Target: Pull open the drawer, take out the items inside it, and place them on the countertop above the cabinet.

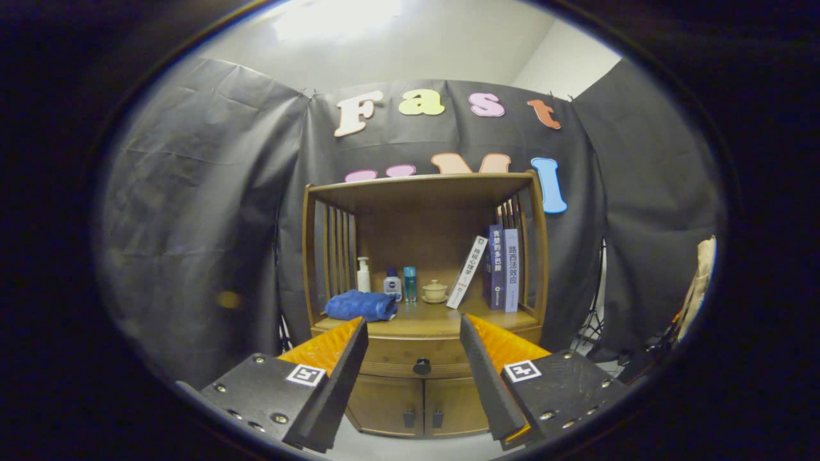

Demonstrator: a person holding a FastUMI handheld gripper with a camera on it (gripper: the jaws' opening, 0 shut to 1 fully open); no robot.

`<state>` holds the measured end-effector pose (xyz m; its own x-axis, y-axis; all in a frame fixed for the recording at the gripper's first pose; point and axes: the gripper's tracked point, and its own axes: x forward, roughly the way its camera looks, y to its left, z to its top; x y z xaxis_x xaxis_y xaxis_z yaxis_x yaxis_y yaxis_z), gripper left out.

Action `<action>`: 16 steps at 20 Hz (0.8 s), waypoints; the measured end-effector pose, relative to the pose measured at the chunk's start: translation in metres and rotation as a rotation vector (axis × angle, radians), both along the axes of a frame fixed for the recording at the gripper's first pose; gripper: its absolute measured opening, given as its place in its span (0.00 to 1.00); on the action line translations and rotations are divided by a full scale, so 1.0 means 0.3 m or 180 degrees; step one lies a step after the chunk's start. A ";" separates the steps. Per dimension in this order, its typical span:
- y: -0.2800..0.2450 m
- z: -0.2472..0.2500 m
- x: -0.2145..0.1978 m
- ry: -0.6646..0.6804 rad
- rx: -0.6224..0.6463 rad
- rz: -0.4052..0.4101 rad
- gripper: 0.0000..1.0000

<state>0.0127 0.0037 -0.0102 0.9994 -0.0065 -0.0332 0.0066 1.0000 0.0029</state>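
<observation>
A wooden cabinet (424, 211) stands against the booth's wall, some way ahead of me. Its drawer (391, 356) is shut, with a dark round knob (421, 366) that sits between my fingers, well beyond them. My gripper (414, 328) is open and holds nothing. The countertop (435, 320) above the drawer carries a folded blue cloth (360, 305), a white pump bottle (363, 275), a small dark-capped bottle (393, 283), a teal bottle (410, 284) and a small lidded cup (435, 291). The drawer's contents are hidden.
Three books (494, 269) lean at the countertop's right end. Slatted side panels and a top board enclose the shelf space. Two small doors (419, 404) with dark handles sit below the drawer. A tripod stand (592, 314) and a hanging cloth (699, 282) are at the right.
</observation>
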 end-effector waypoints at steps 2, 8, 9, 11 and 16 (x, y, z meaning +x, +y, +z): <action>-0.016 -0.014 0.022 0.0029 -0.0016 -0.0064 0.86; -0.017 -0.098 0.156 0.0142 -0.0085 -0.0142 0.84; -0.020 -0.121 0.188 0.0172 -0.0052 -0.0164 0.84; -0.013 -0.166 0.256 0.0205 0.0052 -0.0164 0.84; -0.007 -0.344 0.415 0.0446 0.0322 -0.0166 0.84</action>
<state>0.1372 0.0016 -0.1133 0.9834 -0.0477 -0.1751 0.0658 0.9929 0.0987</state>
